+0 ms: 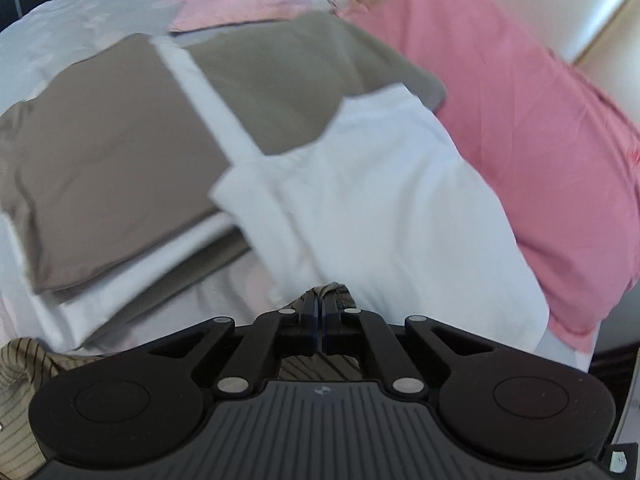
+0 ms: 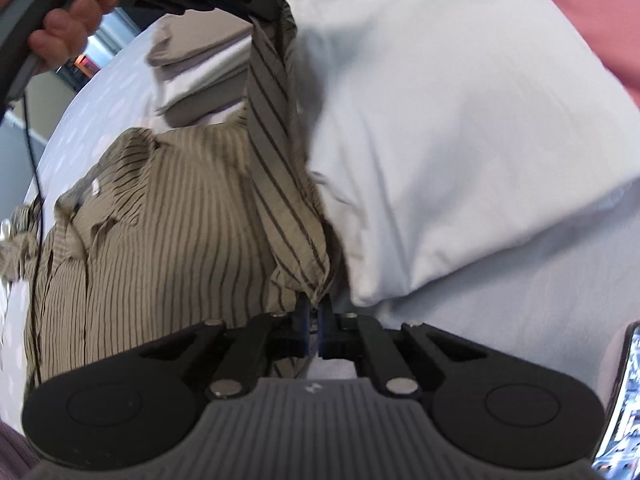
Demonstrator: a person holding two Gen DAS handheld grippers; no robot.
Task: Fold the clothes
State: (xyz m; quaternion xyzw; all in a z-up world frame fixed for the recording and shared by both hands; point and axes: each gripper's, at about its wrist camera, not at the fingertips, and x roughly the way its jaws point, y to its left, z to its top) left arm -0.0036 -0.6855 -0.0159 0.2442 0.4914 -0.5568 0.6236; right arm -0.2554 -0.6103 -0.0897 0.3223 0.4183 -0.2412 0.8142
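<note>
both grippers, left (image 1: pixel 320 300) and right (image 2: pixel 316 304), have jaws clamped on the striped shirt (image 2: pixel 168 208), stretching one edge taut between them for folding.

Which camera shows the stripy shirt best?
The right wrist view: the stripy shirt spreads across its left half. The left wrist view shows only a pinched bit at its gripper and a corner at the lower left.
</note>
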